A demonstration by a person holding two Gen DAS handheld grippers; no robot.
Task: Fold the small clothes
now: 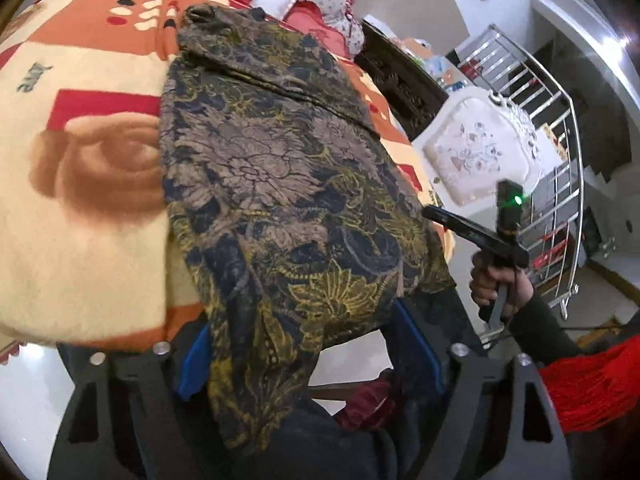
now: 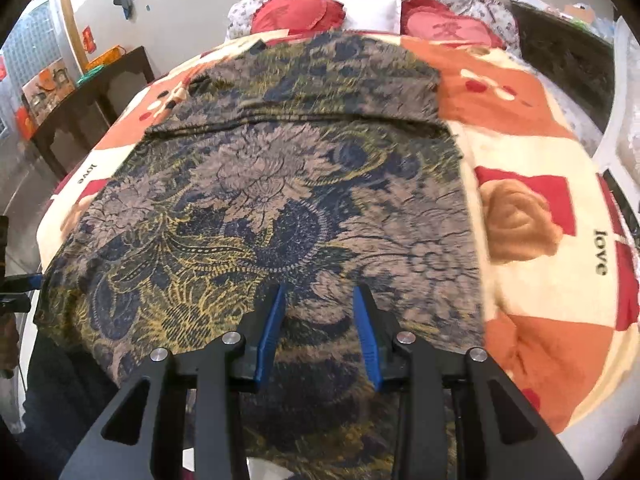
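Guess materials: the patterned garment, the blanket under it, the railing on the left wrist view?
Patterned garment: thin woven or knit fabric, matte; it drapes limply off the bed edge and creases finely.
Blanket: plush fleece, probably; soft fuzzy nap blurs its printed shapes.
Railing: polished metal, likely stainless steel; bright mirror-like tubes.

The garment (image 2: 260,208) is thin woven cloth, matt, with a fine crinkled texture; the blanket (image 2: 532,148) beneath it on the bed is thick, fuzzy fleece, also matt. My right tool (image 2: 320,320) has matt black plastic arms, smooth blue plastic pads (image 2: 370,340) and bright polished metal pin heads; my left tool (image 1: 304,360) looks alike. The railing (image 1: 540,120) is glossy chromed metal, the side table (image 2: 80,100) dark wood.
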